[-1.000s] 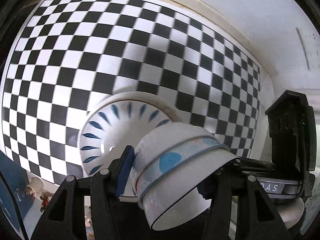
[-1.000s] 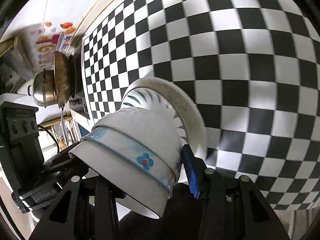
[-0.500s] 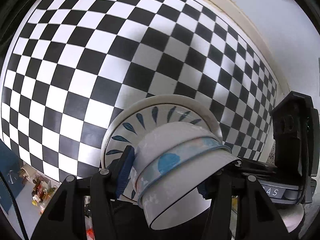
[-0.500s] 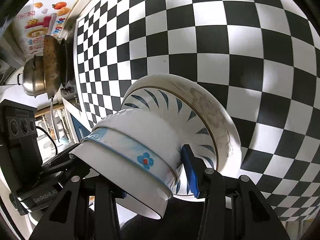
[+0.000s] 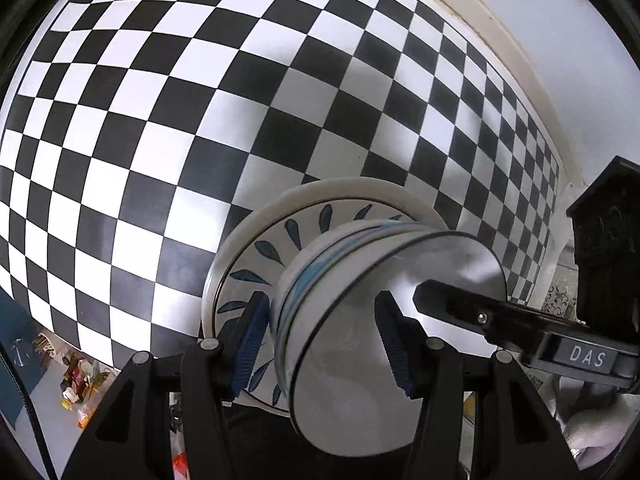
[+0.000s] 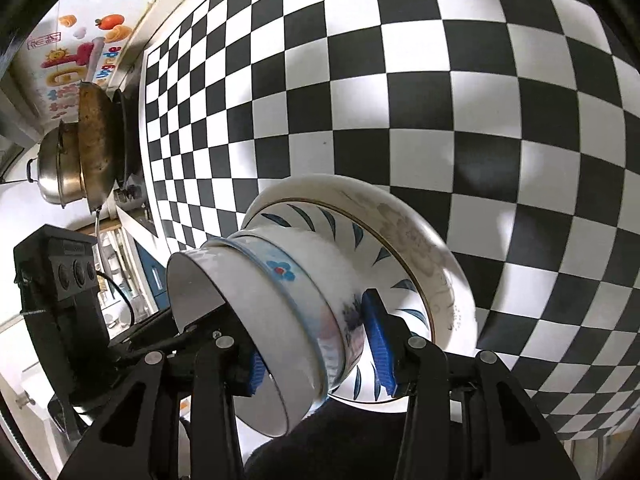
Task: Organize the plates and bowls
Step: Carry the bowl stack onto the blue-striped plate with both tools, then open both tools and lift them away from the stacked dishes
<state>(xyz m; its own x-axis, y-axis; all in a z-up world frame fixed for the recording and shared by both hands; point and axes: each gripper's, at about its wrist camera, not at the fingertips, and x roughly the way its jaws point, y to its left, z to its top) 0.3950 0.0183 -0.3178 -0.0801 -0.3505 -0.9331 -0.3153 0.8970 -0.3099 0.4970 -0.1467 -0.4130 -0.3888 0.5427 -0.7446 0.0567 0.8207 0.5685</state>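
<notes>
Stack of white bowls (image 5: pixel 360 280) (image 6: pixel 288 304), top one with blue band and a blue flower with red centre, sits nested in the leaf-pattern plate (image 5: pixel 280 248) (image 6: pixel 340 224), which lies in a wider white dish (image 5: pixel 248 232) (image 6: pixel 420 240) with faint floral rim. All on the checkered tabletop (image 5: pixel 200 120) (image 6: pixel 440 80).

Both grippers grip the bowls' rim from opposite sides. Left gripper (image 5: pixel 324 344): one blue pad on the bowl's outer wall, the other inside the bowl; jaws closed on the wall. Right gripper (image 6: pixel 316 348): same, one pad outside beside the painted band, one inside; jaws clamped on the wall. Each gripper shows in the other's view at the frame edge.

Left wrist view: wall along the table's far edge. Right wrist view: metal pots (image 6: pixel 76 152) on a stove past the table, colourful stickers (image 6: pixel 76 56) on the wall.
</notes>
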